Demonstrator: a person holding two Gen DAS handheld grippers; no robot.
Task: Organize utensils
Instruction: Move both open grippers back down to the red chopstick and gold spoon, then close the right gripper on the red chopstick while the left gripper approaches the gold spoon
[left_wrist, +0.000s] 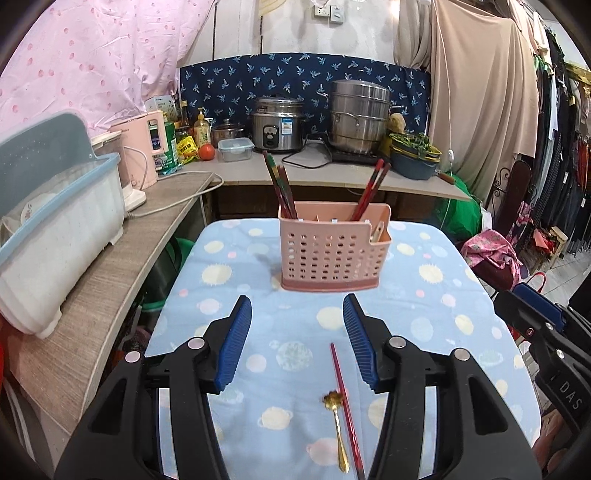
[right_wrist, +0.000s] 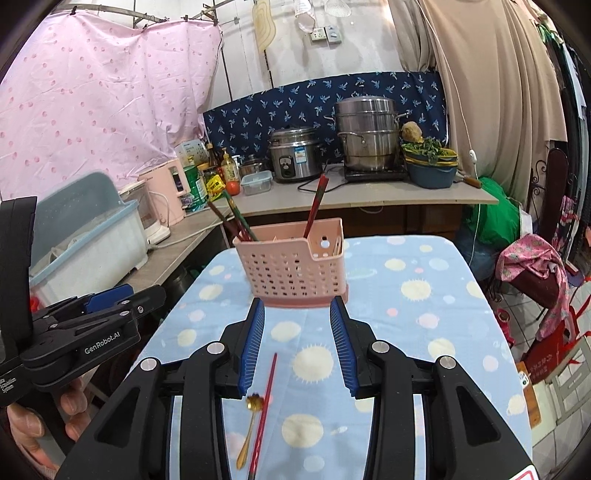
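A pink perforated utensil holder (left_wrist: 332, 251) (right_wrist: 295, 267) stands on the blue patterned table (left_wrist: 443, 302) (right_wrist: 424, 302), with several red chopsticks (left_wrist: 282, 188) (right_wrist: 314, 206) upright in it. One red chopstick (left_wrist: 345, 402) (right_wrist: 264, 406) and a small gold spoon (left_wrist: 338, 432) (right_wrist: 249, 428) lie side by side on the cloth. My left gripper (left_wrist: 297, 306) is open and empty, above them. My right gripper (right_wrist: 297, 308) is open and empty, just short of the holder. Each gripper shows at the edge of the other's view.
A white dish box with a blue lid (left_wrist: 51, 236) (right_wrist: 88, 236) and a pink kettle (left_wrist: 142, 147) stand on the wooden counter at left. Rice cooker (left_wrist: 279, 125), steel steamer pot (left_wrist: 360, 116) and a vegetable bowl (left_wrist: 415, 155) stand on the far counter.
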